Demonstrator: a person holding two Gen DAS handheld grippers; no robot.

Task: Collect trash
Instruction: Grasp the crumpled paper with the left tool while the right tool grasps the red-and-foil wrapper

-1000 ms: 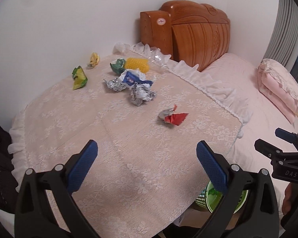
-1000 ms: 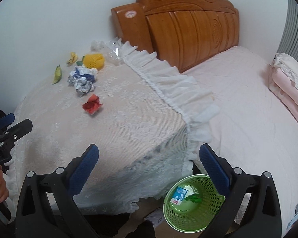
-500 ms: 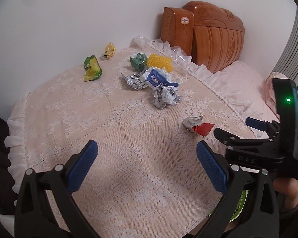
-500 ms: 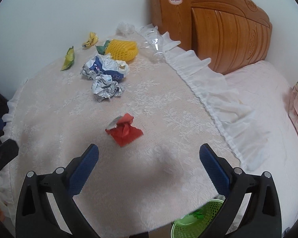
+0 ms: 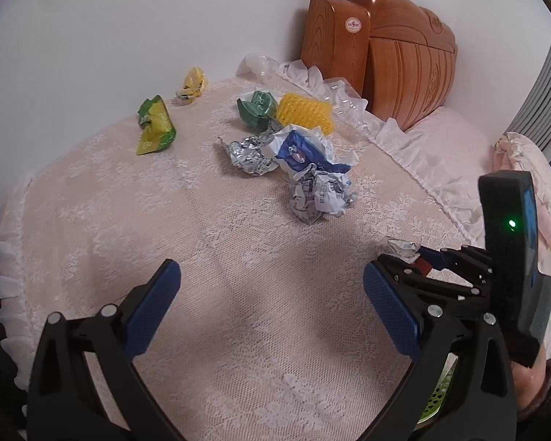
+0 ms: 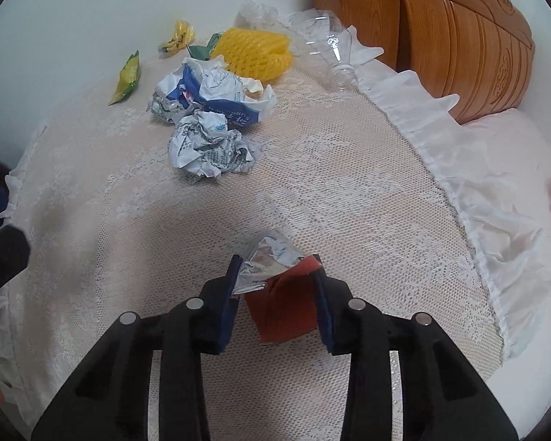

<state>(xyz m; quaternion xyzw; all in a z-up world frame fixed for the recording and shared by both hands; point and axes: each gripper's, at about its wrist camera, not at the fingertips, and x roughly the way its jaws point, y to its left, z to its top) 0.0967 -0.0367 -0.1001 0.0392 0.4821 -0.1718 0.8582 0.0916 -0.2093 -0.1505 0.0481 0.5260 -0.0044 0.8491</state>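
Note:
My right gripper (image 6: 275, 275) is shut on a red and silver wrapper (image 6: 279, 286) lying on the lace-covered table (image 6: 349, 169); it also shows in the left wrist view (image 5: 428, 261), where the wrapper (image 5: 402, 248) peeks out. My left gripper (image 5: 272, 294) is open and empty above the table's near part. Further back lie a crumpled printed paper (image 5: 321, 196), a blue and white wrapper (image 5: 301, 149), a foil ball (image 5: 246, 154), a yellow foam net (image 5: 305, 112), a green wrapper (image 5: 257, 106) and yellow-green packets (image 5: 154, 125).
A green basket (image 5: 437, 397) shows below the table's right edge, mostly hidden by my left gripper. A clear plastic bottle (image 6: 334, 58) lies near the frilled edge. A wooden headboard (image 5: 385, 70) and a pink bed (image 6: 525, 294) stand to the right. The wall is behind the table.
My right gripper has moved forward over the table and closed on the red and silver wrapper. My left gripper has moved forward a little and stays open.

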